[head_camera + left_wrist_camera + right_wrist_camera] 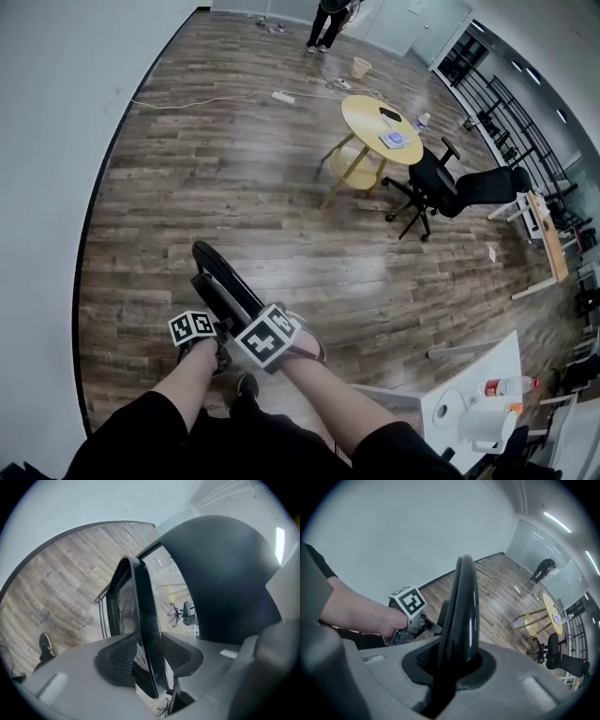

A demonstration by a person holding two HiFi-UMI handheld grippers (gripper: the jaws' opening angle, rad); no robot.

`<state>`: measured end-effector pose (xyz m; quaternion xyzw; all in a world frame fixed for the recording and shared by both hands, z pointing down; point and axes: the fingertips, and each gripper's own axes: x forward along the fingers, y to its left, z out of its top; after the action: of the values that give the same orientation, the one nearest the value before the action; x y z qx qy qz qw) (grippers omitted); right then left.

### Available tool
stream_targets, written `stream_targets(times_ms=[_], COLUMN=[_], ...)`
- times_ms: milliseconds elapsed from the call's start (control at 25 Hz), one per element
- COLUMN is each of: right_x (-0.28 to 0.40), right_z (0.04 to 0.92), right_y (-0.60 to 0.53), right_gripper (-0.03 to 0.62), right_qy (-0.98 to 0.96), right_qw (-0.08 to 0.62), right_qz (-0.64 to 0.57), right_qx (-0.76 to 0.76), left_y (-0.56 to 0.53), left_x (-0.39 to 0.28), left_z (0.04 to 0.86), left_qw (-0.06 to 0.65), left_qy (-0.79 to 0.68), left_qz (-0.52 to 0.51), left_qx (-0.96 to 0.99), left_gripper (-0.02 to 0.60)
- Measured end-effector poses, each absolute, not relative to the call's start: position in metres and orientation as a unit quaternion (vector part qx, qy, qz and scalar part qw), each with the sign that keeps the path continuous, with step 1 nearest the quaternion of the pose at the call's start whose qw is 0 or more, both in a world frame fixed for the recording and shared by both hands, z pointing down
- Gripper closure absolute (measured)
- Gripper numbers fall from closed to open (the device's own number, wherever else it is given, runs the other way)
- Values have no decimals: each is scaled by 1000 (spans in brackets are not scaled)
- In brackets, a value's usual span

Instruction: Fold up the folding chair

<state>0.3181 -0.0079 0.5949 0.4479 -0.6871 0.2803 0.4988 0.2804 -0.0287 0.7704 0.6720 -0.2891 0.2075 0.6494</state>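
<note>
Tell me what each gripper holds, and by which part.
The right gripper is clamped on the folding chair at its rounded black rim. The left gripper straddles a thin edge of it; whether it grips cannot be told.

The glossy black folding chair (225,286), its panels drawn nearly flat together, stands upright and edge-on on the wood floor (187,187), well apart from the round yellow table (380,127).

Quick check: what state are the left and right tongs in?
Left tongs: around the folding chair's edge; whether they press on it cannot be told.
Right tongs: closed on the folding chair.
</note>
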Motion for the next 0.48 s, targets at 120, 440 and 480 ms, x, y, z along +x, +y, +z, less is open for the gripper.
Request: stream_targets(times_ms=[120, 440, 480], right_x=[317, 314, 314], right_z=[597, 606, 605], right_y=[-12, -16, -17], right_gripper=[539, 536, 536], right_qy=[-692, -699, -700], right_qw=[496, 493, 493], right_qz=[280, 277, 277], right_qx=[444, 437, 436], left_y=[-34, -61, -67], left_x=[259, 222, 222], left_z=[756, 667, 653], left_qw=[618, 471, 439], left_qy=[-294, -302, -300], left_qz=[227, 252, 258], left_qx=[693, 790, 807], left_gripper=[413, 402, 396])
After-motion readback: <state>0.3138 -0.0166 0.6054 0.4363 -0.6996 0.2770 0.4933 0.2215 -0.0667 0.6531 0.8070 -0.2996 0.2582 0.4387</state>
